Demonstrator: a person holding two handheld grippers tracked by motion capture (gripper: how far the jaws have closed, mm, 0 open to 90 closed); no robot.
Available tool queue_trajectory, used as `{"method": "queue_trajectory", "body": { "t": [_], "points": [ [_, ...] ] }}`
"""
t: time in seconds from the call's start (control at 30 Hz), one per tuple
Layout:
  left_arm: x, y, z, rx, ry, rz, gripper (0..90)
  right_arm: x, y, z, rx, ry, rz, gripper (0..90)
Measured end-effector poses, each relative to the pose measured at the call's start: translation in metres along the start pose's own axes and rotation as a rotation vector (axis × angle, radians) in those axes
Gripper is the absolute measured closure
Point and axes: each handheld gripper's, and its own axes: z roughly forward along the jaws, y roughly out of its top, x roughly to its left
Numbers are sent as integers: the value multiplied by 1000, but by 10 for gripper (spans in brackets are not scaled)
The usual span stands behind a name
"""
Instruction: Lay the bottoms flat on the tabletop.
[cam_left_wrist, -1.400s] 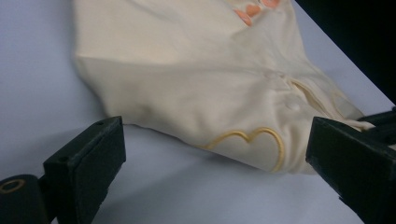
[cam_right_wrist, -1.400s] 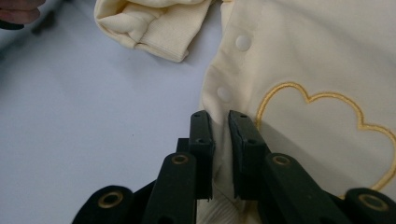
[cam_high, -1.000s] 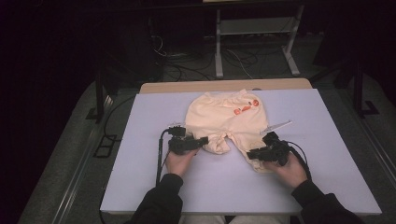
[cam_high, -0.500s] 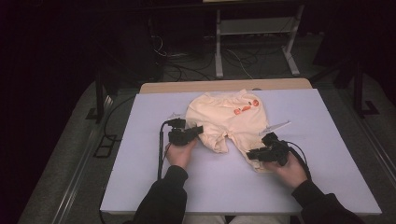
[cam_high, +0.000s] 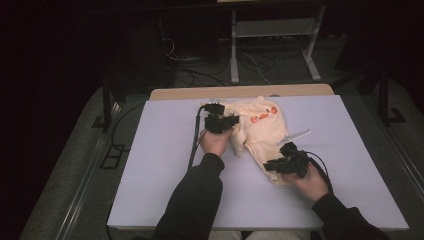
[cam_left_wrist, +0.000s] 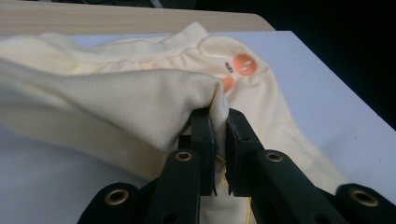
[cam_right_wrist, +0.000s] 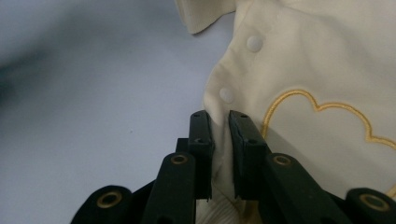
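A cream baby garment (cam_high: 260, 131) with orange prints lies crumpled on the white table (cam_high: 150, 150). My left gripper (cam_high: 233, 121) is shut on a fold of the garment, lifted over its far left part. In the left gripper view the gripper (cam_left_wrist: 219, 115) pinches that fold, with the cloth (cam_left_wrist: 116, 102) draped to the left and an orange mark (cam_left_wrist: 243, 63) beyond. My right gripper (cam_high: 269, 166) is shut on the garment's near edge. In the right gripper view the jaws (cam_right_wrist: 219, 116) clamp the cloth (cam_right_wrist: 317, 60) beside two white snaps (cam_right_wrist: 227, 94) and a gold stitched outline.
A thin pale strip (cam_high: 294, 135) lies on the table right of the garment. A wooden edge (cam_high: 240, 92) runs along the table's far side. Behind it stand a metal frame (cam_high: 272, 35) and cables on the dark floor. Each gripper trails a black cable.
My left gripper has risen and moved away from the person toward the far side, drawing a fold of the garment with it. The right gripper has stayed put on the near edge.
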Motion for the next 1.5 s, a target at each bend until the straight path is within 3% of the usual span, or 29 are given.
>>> {"method": "queue_trajectory", "body": {
  "t": [0.13,0.33,0.5,0.67,0.77,0.87,1.03,1.27,1.5],
  "points": [
    [-13,5,23,28,-23,22,810,-1,0,0,-1,2,0,784],
    [-29,-1,54,83,-12,84,803,-1,0,0,-1,3,-2,784],
    [-32,-10,71,138,-15,105,797,-1,0,0,-1,4,-4,785],
    [-30,-14,76,167,-18,111,789,-2,0,0,1,7,-2,784],
    [-30,-14,75,180,-20,126,748,-2,0,1,4,7,-3,784],
    [-32,-14,75,184,-27,127,569,-2,0,1,5,6,-2,784],
    [-36,-9,65,219,-12,176,420,-2,0,2,7,9,-1,784],
    [-35,5,38,214,-41,223,300,-2,0,2,7,7,-1,784],
    [-35,19,7,150,-77,233,279,-2,0,2,6,9,2,783]
  ]
}}
